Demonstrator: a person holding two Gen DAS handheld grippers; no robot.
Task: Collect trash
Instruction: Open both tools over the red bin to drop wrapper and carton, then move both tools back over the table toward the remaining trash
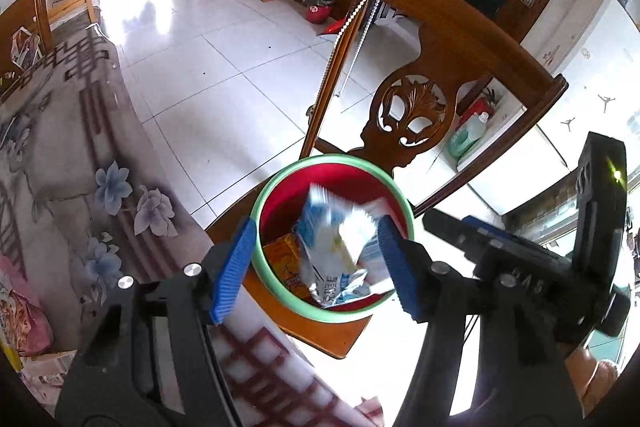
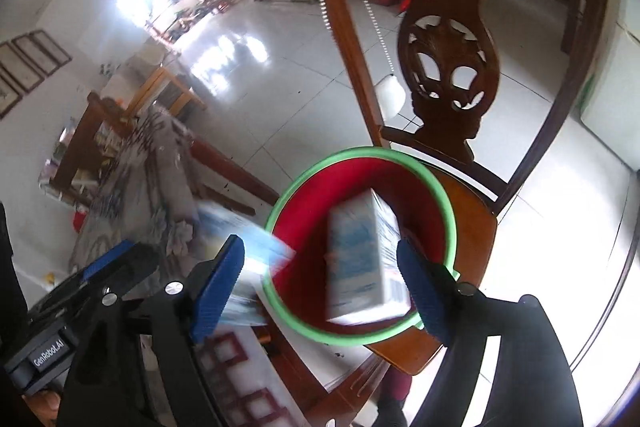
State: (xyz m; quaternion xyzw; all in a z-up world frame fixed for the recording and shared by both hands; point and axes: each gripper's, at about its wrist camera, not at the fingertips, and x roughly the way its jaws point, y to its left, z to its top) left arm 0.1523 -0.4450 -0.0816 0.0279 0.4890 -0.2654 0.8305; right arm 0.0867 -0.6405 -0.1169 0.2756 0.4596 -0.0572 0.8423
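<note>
Both grippers hang over a red bin with a green rim point(image 1: 280, 301) that stands on the seat of a carved wooden chair point(image 1: 416, 115).

In the left wrist view the left gripper point(image 1: 316, 267) fills the bottom of the frame, its blue pads standing apart. A crumpled blue-and-white wrapper point(image 1: 332, 231) shows blurred between them over the bin's mouth; its right edge comes close to the right pad, and I cannot tell whether they touch. Nothing looks pinched. Deeper in the bin, toward the lower centre, lie an orange packet point(image 1: 286, 255) and a silver-and-blue wrapper point(image 1: 338, 285), which only this view shows. At the right edge the right gripper point(image 1: 480, 227) appears as a black body with a small green light. Along the left side runs a table covered in a grey flowered cloth point(image 1: 80, 147).

In the right wrist view the right gripper point(image 2: 320, 281) also stands with its jaws wide. A white-and-blue carton point(image 2: 360, 263) sits blurred over the red inside of the bin point(image 2: 280, 211), just left of the right pad, with no squeeze visible. A blurred blue-white wrapper point(image 2: 256, 243) streaks past the left pad at the bin's left rim. The left gripper point(image 2: 116, 263) shows at lower left. Only this view shows the cord's white pull point(image 2: 390, 93) hanging beside the chair back.
</note>
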